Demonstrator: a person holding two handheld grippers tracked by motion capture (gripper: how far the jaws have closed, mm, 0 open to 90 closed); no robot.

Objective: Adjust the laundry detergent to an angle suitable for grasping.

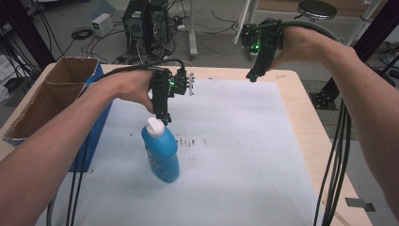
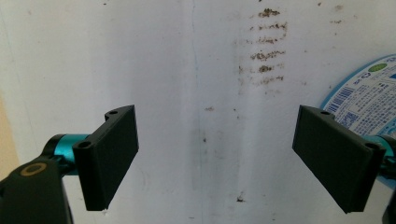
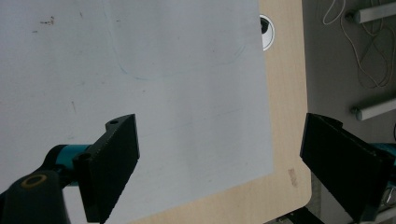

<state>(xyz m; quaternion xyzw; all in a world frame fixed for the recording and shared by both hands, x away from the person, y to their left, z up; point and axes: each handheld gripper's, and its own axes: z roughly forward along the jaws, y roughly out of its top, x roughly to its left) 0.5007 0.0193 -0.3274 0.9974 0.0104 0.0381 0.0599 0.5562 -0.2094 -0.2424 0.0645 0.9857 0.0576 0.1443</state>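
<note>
One blue bottle (image 1: pixel 161 153) with white cap and unreadable printed label, upright on white mat (image 1: pixel 244 155); left gripper (image 1: pixel 162 117) just above cap, jaws spread, empty; right gripper (image 1: pixel 252 75) farther off, likewise spread; one cardboard box (image 1: pixel 47 96) at left.

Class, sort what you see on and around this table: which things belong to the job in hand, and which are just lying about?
In the job:
- blue bottle
- left tool, open just above its white cap

Lying about:
- cardboard box
- right tool, open, held high
- white mat
- computer tower
- stool
</note>
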